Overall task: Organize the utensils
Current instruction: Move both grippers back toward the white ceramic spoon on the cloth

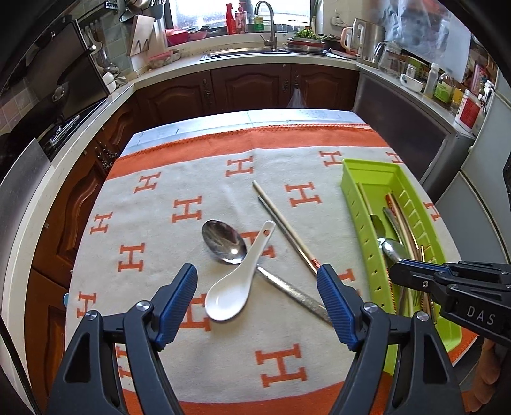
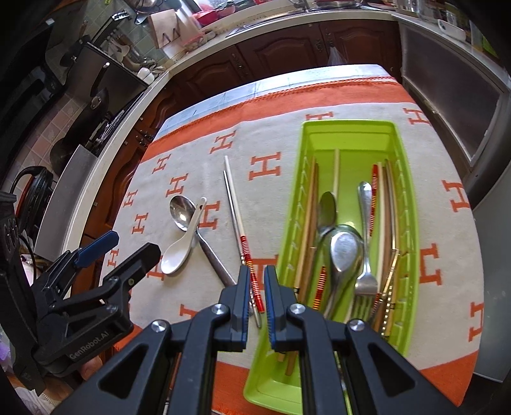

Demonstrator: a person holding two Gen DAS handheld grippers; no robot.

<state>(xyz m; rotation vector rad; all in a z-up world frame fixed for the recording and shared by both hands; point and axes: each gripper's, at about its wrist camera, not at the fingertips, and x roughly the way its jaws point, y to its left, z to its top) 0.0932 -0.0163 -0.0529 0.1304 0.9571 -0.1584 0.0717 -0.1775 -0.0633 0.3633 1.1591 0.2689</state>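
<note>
Here the left claw (image 1: 255,281) stands apart, straddling the white ceramic soup spoon (image 1: 234,285) that lies across the steel spoon (image 1: 225,237), likely to lift it first. Right claw (image 2: 256,287) together, empty, above the chopsticks (image 2: 238,223). Green plastic tray (image 1: 354,198) at three o'clock.

I am in a small kitchen. Ahead of me a pale counter (image 1: 255,59) wraps around the far side and down the left, above dark brown wooden cabinet doors (image 1: 249,86). A sink with a tall curved tap (image 1: 266,19) sits under a bright window (image 1: 198,12) at the far wall, daylight pouring in. A dark stove and hood (image 1: 64,86) stand at the left against tiled wall. A steel-fronted cabinet (image 1: 405,127) stands at the right. A white kettle (image 1: 354,36) stands on the far right counter.
</note>
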